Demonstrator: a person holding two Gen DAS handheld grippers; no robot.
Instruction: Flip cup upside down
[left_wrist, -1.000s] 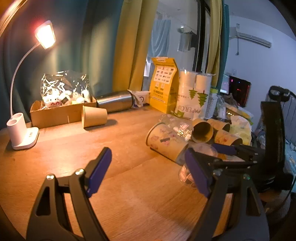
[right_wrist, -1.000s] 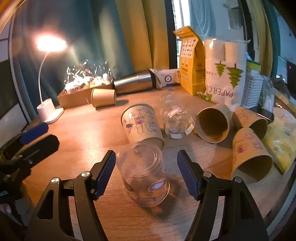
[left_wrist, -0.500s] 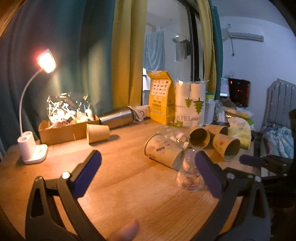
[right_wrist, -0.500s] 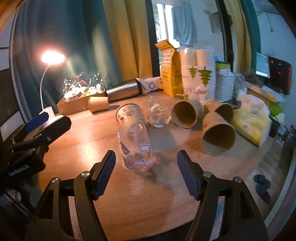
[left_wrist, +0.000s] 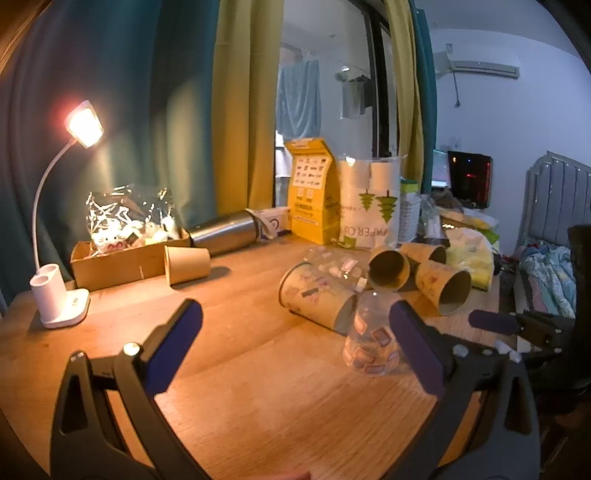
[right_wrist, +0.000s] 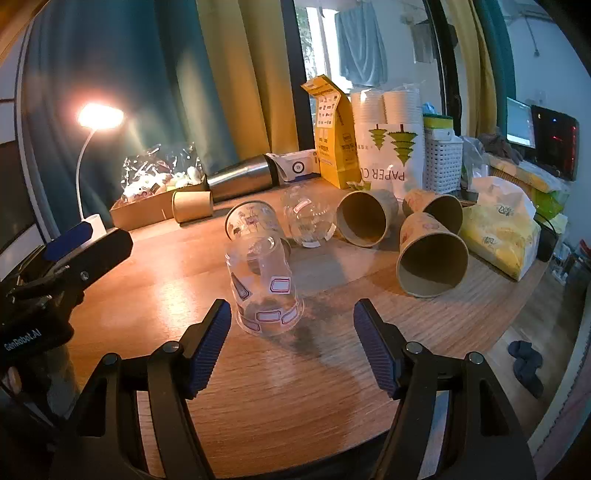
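Left wrist view: the left gripper has its fingers spread wide with nothing between them. The clear plastic cup stands upside down, rim on the wooden table, right beside the gripper's right-hand finger and touching the printed paper cup lying on its side behind it. This view also catches the lamp base far left of the cup, plus lots of bare wood on that side.

Right wrist view: the right gripper is also wide open, hanging just in front of the cup without touching it. Only here you see the table's right edge curving off past the brown paper cup to the right of the clear cup.
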